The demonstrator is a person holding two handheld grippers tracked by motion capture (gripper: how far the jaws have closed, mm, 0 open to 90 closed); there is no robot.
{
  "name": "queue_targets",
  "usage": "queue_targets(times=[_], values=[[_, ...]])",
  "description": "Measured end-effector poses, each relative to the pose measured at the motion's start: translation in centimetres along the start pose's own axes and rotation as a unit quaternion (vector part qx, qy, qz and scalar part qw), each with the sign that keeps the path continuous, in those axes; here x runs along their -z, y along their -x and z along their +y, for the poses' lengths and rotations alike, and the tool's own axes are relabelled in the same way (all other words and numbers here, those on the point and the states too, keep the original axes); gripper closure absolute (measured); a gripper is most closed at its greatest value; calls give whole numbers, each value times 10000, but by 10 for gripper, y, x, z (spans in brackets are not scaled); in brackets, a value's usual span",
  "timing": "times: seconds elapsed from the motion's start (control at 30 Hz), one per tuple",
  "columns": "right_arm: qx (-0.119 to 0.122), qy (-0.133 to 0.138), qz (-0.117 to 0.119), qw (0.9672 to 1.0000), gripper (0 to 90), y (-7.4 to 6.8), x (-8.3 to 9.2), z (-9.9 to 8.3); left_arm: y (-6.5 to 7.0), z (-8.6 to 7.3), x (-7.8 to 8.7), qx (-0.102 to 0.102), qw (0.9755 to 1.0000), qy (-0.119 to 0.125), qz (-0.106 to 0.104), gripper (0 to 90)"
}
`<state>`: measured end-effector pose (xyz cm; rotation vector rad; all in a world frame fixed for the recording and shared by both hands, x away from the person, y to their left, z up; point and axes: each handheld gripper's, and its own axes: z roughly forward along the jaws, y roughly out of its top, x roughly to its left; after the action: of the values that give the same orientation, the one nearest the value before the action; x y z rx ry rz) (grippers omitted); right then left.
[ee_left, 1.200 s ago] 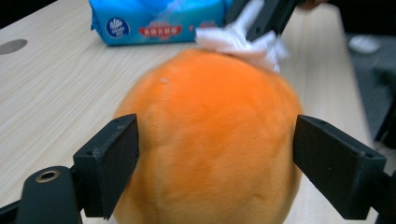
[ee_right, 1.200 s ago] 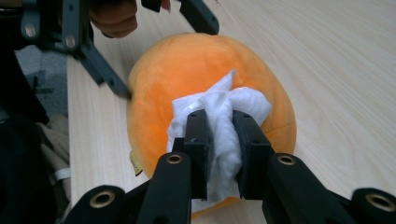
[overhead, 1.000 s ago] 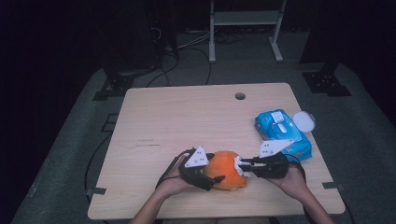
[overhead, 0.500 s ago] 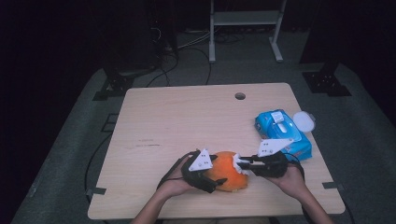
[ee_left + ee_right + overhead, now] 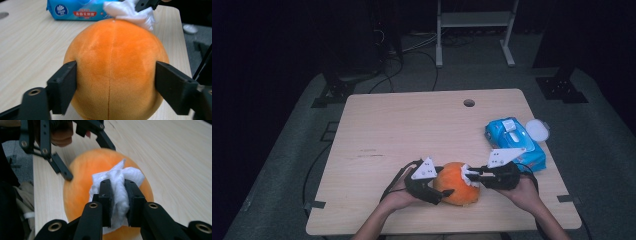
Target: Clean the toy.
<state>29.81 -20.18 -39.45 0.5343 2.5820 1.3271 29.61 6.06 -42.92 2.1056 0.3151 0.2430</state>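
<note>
Flanking the wipe pack (image 5: 514,142), left hand-held gripper (image 5: 439,186) clamps plush orange (image 5: 457,182); right (image 5: 473,176) pinches tissue (image 5: 120,187).

- The high view looks forward and down from above the person's side, taking in the whole table (image 5: 412,130).
- The left gripper view sits close, looking along its jaws at the orange plush ball (image 5: 115,67).
- The right gripper view faces the same ball (image 5: 82,187) from the opposite side, equally near.
</note>
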Motion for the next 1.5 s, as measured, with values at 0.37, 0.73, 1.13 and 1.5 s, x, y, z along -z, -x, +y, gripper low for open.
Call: queue_targets(times=[0.37, 0.73, 1.13, 1.5], values=[[-77, 80, 55, 9999, 764, 6, 5, -5, 0, -10, -7, 115, 9998, 129, -85, 143], [66, 268, 87, 9996, 766, -4, 9, 5, 10, 6, -1, -34, 9997, 246, 87, 260], [-40, 361, -78, 9993, 767, 1, 16, 2, 7, 3, -9, 183, 9994, 276, 80, 288], [276, 206, -275, 9990, 768, -8, 22, 10, 8, 8, -5, 235, 9990, 346, 181, 326]])
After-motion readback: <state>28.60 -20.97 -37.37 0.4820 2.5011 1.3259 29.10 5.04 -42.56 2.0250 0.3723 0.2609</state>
